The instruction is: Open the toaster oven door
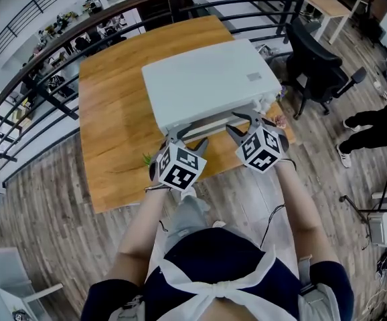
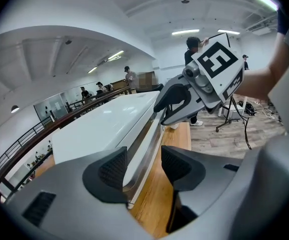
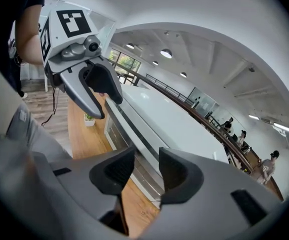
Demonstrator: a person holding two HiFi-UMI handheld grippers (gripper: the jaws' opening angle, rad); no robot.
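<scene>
White apron ties and both forearms fill the bottom of the head view. Just past them both tongs are at the front of the toaster oven.

Left gripper: jaws apart, straddling the left end of the silver door handle. The bar runs through the gap, by the left pad, clear of the right one. No clamp.

Right gripper: jaws also apart, over the other end of the handle, not closed on it.

Oven is a white box mid-way along the near edge of the wooden table, front facing the person. Door looks shut, flush with the body.

Writing: small grey label on the oven top, too small to read. Gripper cubes carry black-and-white square markers only.

Also in frame: small potted plant on the table left of the oven, black office chair off to the right, and a dark railing beyond the table.
</scene>
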